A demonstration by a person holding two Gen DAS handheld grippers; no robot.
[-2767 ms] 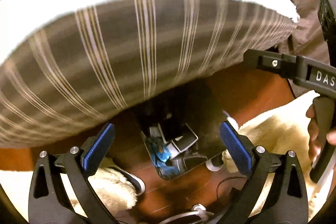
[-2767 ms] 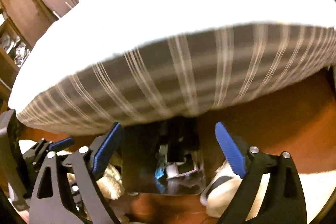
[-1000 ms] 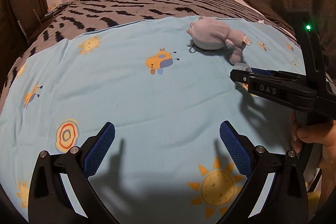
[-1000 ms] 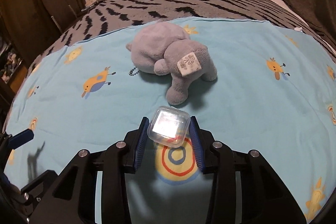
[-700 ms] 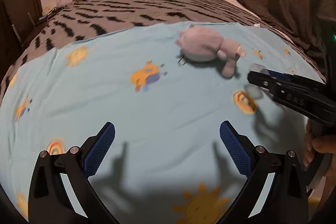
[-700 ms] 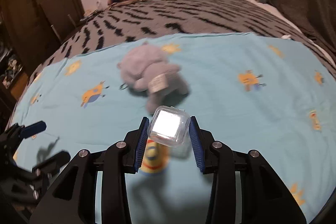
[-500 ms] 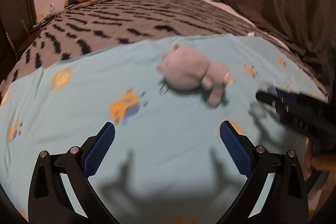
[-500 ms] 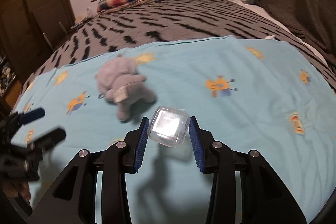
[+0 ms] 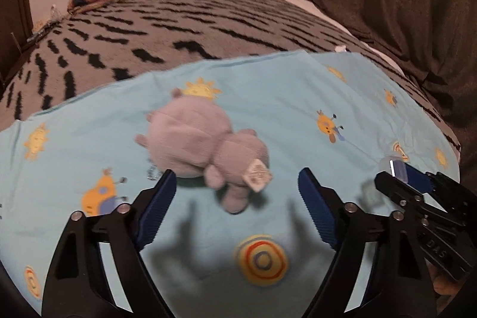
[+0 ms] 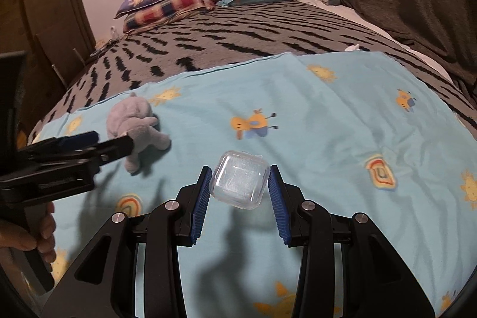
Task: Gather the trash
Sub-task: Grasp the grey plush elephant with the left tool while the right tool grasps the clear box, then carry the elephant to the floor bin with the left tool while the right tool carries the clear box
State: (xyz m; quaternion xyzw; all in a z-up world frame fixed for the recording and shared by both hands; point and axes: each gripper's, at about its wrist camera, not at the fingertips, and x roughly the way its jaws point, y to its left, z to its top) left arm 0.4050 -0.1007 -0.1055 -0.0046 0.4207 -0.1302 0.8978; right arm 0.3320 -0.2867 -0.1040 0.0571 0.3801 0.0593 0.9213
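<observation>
My right gripper (image 10: 240,178) is shut on a small clear plastic box (image 10: 238,184), held above the light-blue sheet. The same box (image 9: 393,166) shows at the tip of the right gripper (image 9: 399,181) at the right of the left wrist view. A grey plush elephant (image 9: 202,148) lies on the sheet just ahead of my left gripper (image 9: 235,181). Its jaws are closing; the toy's leg sits in line between the tips, but the pads do not touch it. In the right wrist view the plush (image 10: 134,124) is far left, behind the left gripper (image 10: 104,145).
The light-blue sheet (image 10: 328,115) with cartoon prints covers the near part of a bed with a black-and-grey striped blanket (image 10: 238,32). Pillows (image 10: 161,2) lie by the dark headboard. A brown curtain (image 9: 402,5) hangs on the right; a wooden wardrobe (image 10: 50,5) stands left.
Both grippers rose from under the bed to above the sheet and swept right. The plush came to the middle of the left view, and the left jaws narrowed. The right gripper kept the box.
</observation>
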